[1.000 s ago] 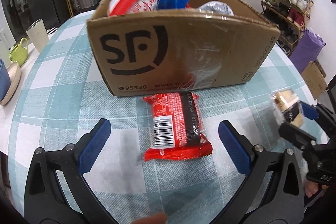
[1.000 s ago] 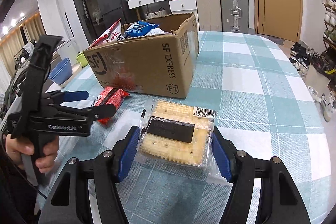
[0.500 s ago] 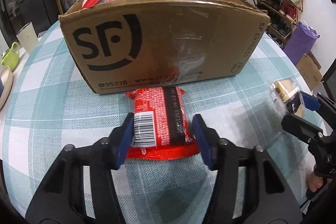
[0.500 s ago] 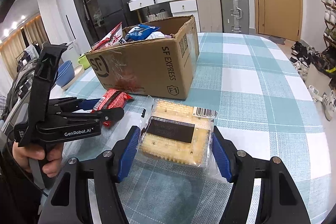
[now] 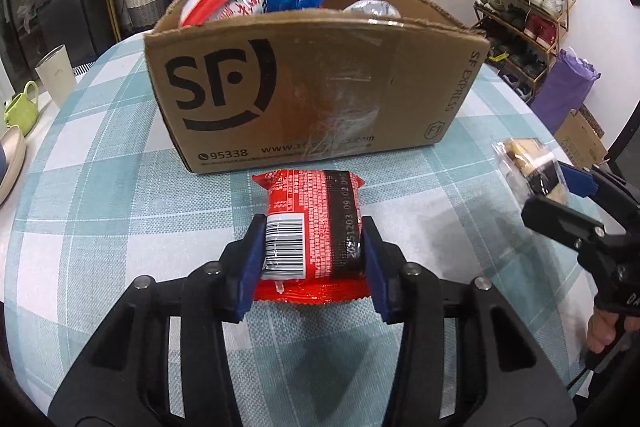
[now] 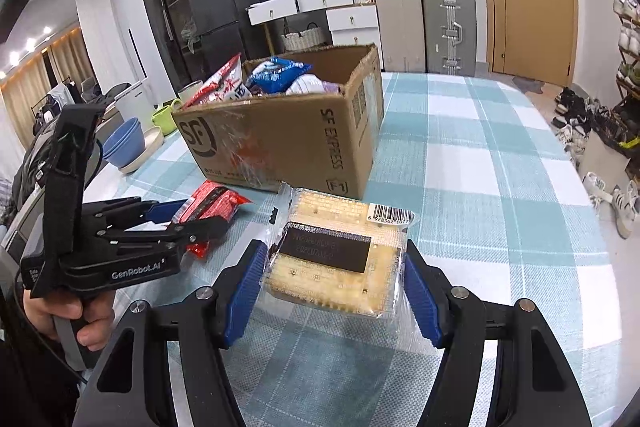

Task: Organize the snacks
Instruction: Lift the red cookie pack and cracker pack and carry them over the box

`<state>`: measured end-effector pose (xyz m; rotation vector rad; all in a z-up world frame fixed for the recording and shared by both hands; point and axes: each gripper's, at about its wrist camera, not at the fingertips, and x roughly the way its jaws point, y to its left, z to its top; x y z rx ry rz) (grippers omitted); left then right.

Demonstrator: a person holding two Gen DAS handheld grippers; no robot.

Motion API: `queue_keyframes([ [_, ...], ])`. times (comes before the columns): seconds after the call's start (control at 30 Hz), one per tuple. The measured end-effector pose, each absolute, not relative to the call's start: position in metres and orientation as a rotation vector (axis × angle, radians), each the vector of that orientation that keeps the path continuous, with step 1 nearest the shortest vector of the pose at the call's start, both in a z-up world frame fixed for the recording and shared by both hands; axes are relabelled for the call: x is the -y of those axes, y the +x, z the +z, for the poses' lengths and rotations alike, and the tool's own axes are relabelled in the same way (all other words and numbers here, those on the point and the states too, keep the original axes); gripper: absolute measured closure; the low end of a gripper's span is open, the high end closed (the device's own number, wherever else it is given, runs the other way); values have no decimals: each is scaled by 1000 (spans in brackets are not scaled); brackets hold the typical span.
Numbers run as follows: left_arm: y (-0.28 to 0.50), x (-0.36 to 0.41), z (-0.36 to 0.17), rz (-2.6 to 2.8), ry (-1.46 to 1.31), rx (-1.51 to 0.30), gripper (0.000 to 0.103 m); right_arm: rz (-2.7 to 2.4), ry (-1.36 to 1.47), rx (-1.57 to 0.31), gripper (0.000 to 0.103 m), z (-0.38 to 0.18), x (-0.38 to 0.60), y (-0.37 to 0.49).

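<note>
A woven, matt cloth (image 5: 120, 219) in a teal and white check is seen covering the table. The box (image 5: 320, 87) is made of brown corrugated cardboard, rough at its cut edges, with a patch of glossy clear tape on its front. The red packet (image 5: 312, 227) is wrapped in shiny, crinkled plastic film. The cracker pack (image 6: 336, 255) is sealed in clear, glossy film. Matt black plastic is seen on the gripper arms, with ribbed blue pads (image 6: 242, 291) and bright metal bolts.
</note>
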<state>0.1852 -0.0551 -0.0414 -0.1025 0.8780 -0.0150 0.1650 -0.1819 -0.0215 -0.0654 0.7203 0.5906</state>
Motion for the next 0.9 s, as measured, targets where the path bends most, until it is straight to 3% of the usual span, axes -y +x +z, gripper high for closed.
queue_keyframes([
  [0.9, 119, -11, 67, -1, -177, -658, 61, 604, -139, -568, 36, 46, 150, 167],
])
